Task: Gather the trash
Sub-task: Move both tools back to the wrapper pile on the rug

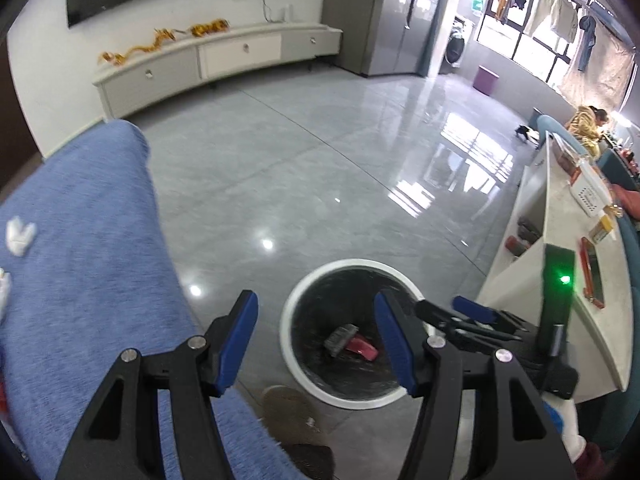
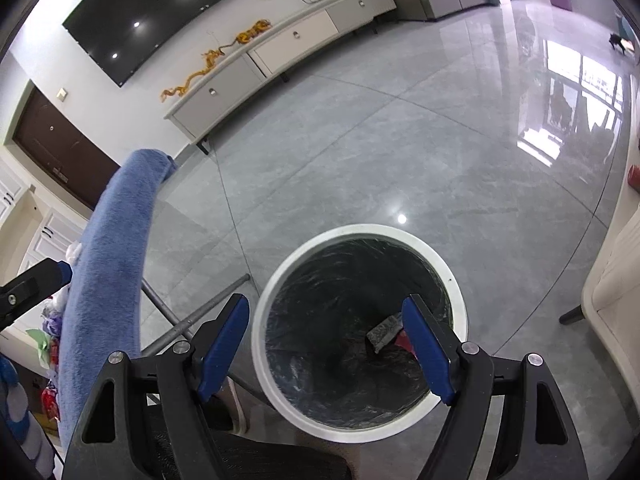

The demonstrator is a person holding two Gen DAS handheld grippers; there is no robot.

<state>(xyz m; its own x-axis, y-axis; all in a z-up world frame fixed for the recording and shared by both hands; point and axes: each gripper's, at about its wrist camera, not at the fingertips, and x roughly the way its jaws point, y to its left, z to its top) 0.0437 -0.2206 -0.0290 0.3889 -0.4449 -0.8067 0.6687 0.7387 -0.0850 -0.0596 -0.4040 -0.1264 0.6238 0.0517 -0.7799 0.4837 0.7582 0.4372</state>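
Both tools hang spread apart and empty, the right tool directly over the lined bin where the scraps lie, the left tool alongside, likely just after a drop.

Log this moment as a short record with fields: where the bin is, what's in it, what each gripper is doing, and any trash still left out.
bin: round white-rimmed trash bin with black liner, on the grey tile floor
bin contents: grey rectangular piece beside a red wrapper
left gripper: open, empty
right gripper: open, empty, above the bin
left out: crumpled white tissue on the blue towel-covered surface
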